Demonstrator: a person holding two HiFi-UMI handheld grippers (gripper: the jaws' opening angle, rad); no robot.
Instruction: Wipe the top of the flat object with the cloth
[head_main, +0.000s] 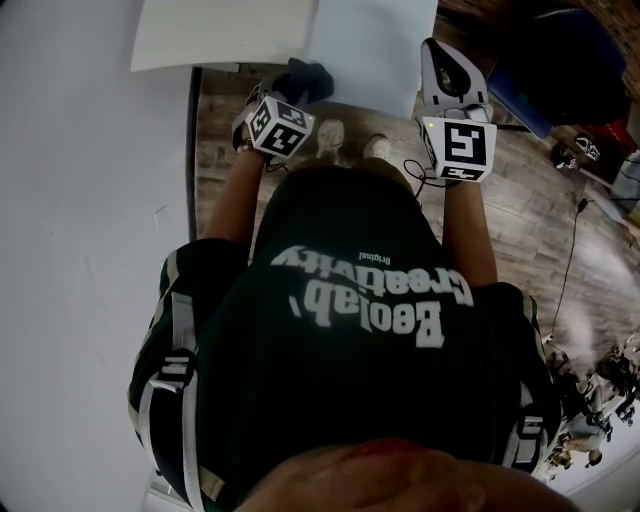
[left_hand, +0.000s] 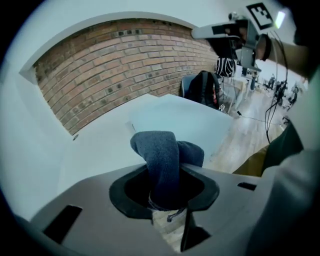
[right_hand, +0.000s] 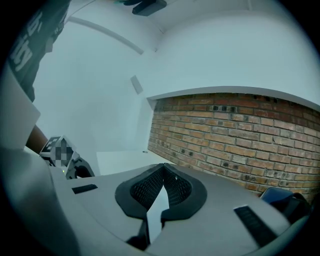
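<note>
Two words, "Reolab Creativity", mark the shirt (head_main: 360, 300); left gripper (left_hand: 165, 192) clamps the blue cloth (left_hand: 162, 155), right gripper (right_hand: 162, 172) pinched empty.

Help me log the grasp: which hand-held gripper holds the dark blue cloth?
The left hand-held gripper: its jaws clamp the dark blue cloth, while the right hand-held gripper is shut, empty.

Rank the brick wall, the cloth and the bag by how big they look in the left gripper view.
1. brick wall: largest by far.
2. cloth: it is gripped in the left claw, right at the camera, so nearness inflates it.
3. bag: smallest, and far off.
</note>
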